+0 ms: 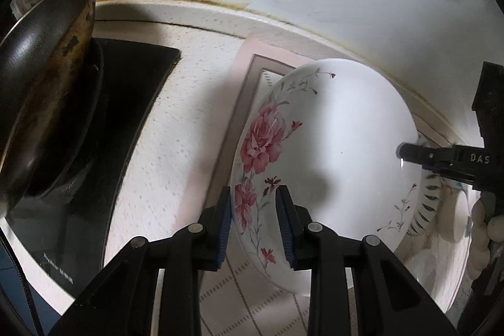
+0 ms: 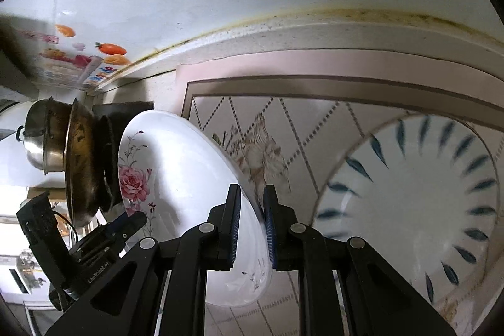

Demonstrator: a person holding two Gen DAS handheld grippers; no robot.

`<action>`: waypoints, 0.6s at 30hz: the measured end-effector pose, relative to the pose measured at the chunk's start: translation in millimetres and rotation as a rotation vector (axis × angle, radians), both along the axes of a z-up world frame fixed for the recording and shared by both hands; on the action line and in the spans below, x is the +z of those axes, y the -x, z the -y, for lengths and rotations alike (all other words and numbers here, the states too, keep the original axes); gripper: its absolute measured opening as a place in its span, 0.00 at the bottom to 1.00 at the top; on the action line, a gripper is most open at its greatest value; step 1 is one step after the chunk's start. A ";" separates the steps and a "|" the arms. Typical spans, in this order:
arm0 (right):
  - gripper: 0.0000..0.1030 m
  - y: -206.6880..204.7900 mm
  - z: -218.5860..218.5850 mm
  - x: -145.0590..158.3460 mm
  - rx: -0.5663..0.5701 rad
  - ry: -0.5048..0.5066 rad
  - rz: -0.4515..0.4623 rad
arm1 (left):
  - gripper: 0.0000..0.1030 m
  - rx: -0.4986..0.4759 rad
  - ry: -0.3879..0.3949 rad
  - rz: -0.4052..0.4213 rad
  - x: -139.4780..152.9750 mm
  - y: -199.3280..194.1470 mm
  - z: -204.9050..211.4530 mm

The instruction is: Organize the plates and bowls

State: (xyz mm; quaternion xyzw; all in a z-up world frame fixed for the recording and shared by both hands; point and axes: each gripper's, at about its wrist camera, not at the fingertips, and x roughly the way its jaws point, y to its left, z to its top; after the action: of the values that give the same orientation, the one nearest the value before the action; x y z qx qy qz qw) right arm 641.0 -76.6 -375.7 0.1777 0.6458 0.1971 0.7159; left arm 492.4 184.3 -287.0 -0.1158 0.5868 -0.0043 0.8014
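Rose plate point(image 2: 176, 178) up off patterned mat point(image 2: 283, 128), tilted on edge, rim pinched both sides: left gripper point(image 1: 253, 229) clamped at rose edge, right gripper point(image 2: 252, 229) clamped opposite. Blue-leaf bowl point(image 2: 409, 210) close beside. Risk: uneven pull twisting glazed rim out of pads; swing clipping bowl or wok point(image 1: 47, 90).

Rose plate point(image 1: 330, 147): glossy glazed ceramic, smooth. Blue-leaf bowl point(image 2: 419, 210): same glossy ceramic. Wok point(image 1: 47, 90): dull, tarnished metal. Steel pot point(image 2: 41, 144): shiny metal. Desk point(image 1: 176, 131): speckled, matt stone look. Mat point(image 2: 283, 131): smooth printed sheet.
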 end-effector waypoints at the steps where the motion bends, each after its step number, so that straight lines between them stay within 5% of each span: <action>1: 0.16 5.2 4.0 2.4 0.000 0.001 -0.002 | 0.24 -0.007 0.003 0.005 4.1 3.7 4.4; 18: 0.16 166.9 138.0 16.8 -0.137 0.032 -0.077 | 0.24 -0.261 0.035 -0.004 14.9 69.0 125.4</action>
State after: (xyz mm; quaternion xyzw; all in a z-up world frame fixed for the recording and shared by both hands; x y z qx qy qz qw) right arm 474.2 -214.6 -358.9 0.2175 0.6622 0.1305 0.7051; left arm 423.4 58.8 -272.2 -0.0525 0.5985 -0.1188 0.7905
